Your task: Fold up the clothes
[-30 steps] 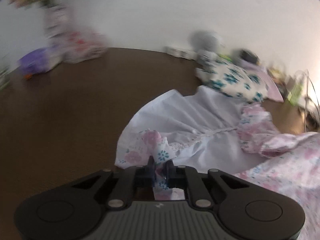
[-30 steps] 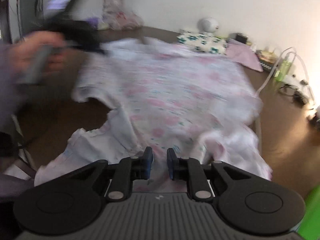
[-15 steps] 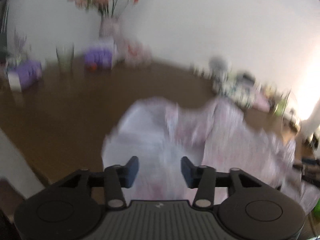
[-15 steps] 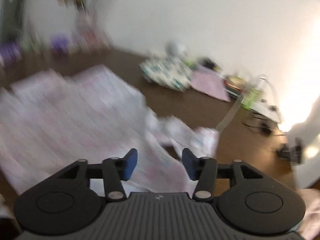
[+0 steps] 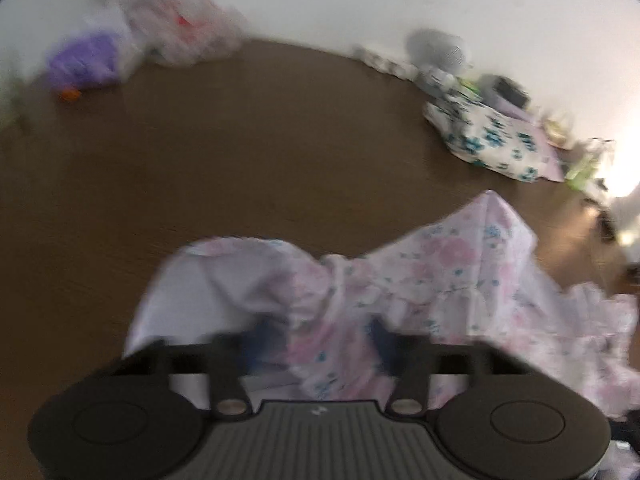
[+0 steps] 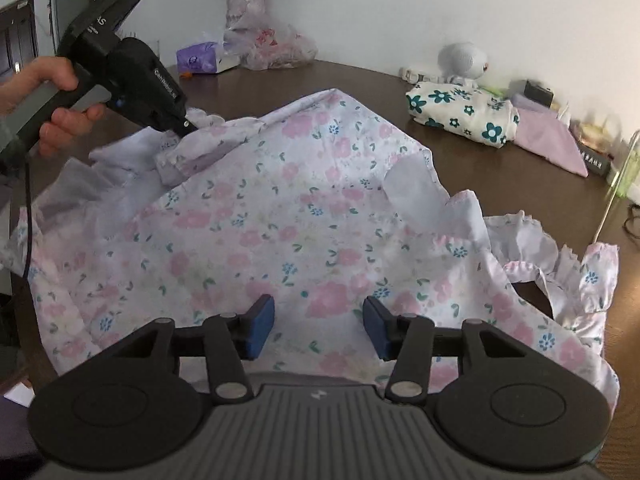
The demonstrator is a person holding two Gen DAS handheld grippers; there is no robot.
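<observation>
Mid-fold imo: floral garment point(image 6: 256, 232) spread rumpled w/ far-left corner bunched, both my grippers point(image 5: 316, 340) point(image 6: 319, 326) gaping apart, need a hem grab.

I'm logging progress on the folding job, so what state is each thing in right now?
Pink floral garment: unfolded, spread rumpled over the table.
Teal-flowered cloth: folded, set aside near the wall.
Lilac cloth: lying flat beside it.
Left gripper: open, fabric bunched between its fingers.
Right gripper: open, above the garment.
</observation>
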